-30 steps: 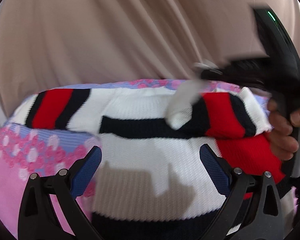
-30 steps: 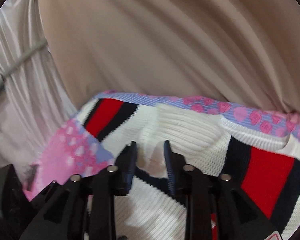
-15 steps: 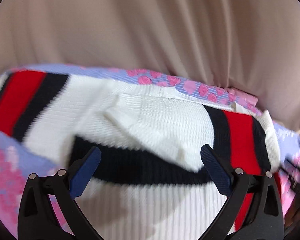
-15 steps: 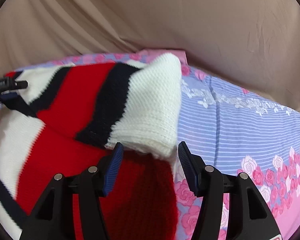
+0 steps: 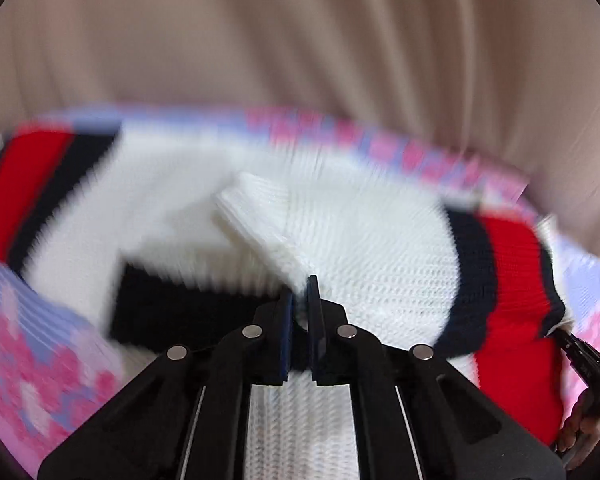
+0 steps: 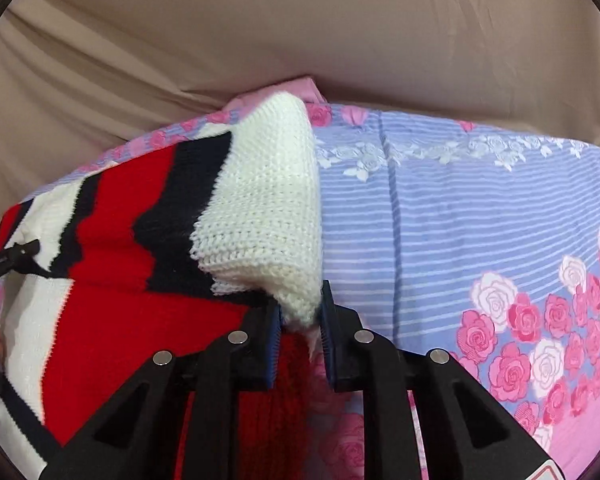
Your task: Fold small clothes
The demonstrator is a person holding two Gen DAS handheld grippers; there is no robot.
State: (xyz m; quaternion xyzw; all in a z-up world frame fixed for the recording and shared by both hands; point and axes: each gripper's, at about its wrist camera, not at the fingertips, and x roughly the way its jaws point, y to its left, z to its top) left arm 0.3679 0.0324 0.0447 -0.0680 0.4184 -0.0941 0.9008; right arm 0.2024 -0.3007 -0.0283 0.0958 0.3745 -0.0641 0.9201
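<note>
- Blue-padded black fingers of the left gripper point(image 5: 299, 300) stand nearly pressed together, pinching a fold of white ribbed knit at their tips.
- Right gripper point(image 6: 300, 320): narrow gap between its pads, filled by the white cuff-like edge of the sweater point(image 6: 148, 240), which it pinches.
- Sweater: chunky knit in white, red and navy bands; its white folded corner rises from the right gripper, red and navy panels spreading to the left of it.
- Left wrist view (motion-blurred): white body of the sweater lies just beyond the fingertips, striped sleeves at either side.
- Bedsheet point(image 6: 460, 220): lavender stripes with pink roses, beneath the sweater.
- Beige draped cloth point(image 6: 300, 32) behind.
</note>
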